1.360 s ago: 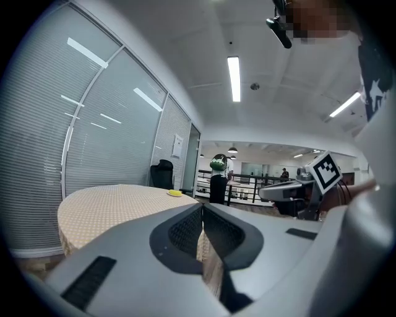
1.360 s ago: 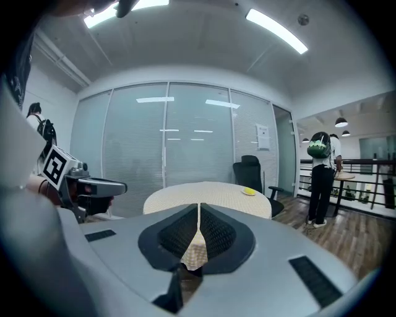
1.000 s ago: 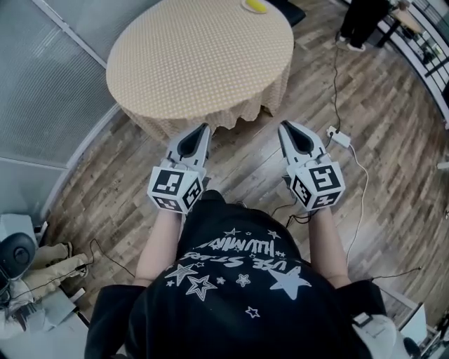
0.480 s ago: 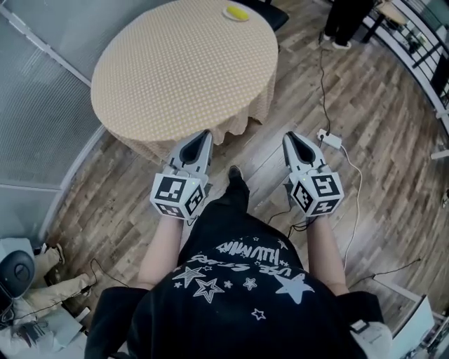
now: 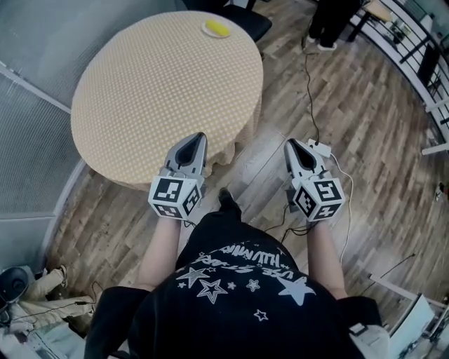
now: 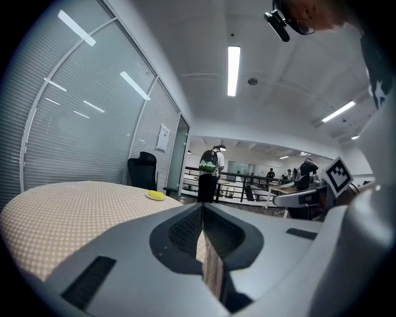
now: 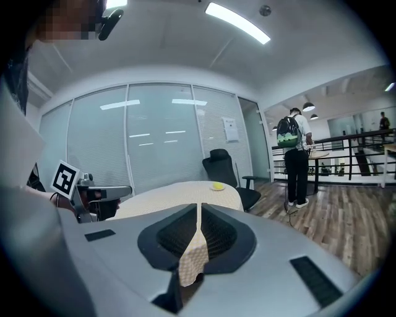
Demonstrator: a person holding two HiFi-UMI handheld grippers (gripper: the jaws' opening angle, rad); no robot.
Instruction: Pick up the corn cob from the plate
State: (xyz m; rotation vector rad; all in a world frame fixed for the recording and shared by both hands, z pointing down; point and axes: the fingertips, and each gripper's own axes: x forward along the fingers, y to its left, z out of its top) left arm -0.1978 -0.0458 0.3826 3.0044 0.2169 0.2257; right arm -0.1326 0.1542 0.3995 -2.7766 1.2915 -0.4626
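Corn cob (image 5: 218, 29) on plate (image 5: 207, 25) at far edge of round table (image 5: 154, 84), well apart from both grippers. Left gripper (image 5: 199, 137): jaws pressed together, nothing between, tips at near table edge, aimed across top. Right gripper (image 5: 290, 143): jaws together too, nothing held, over wood floor (image 5: 365, 126) beside table's right edge. Open stretch of checked cloth from near edge to plate. Black chair (image 5: 247, 19) just behind plate. White adapter (image 5: 319, 148) with cable on floor near right gripper. Glass wall (image 5: 28, 140) close along table's left.
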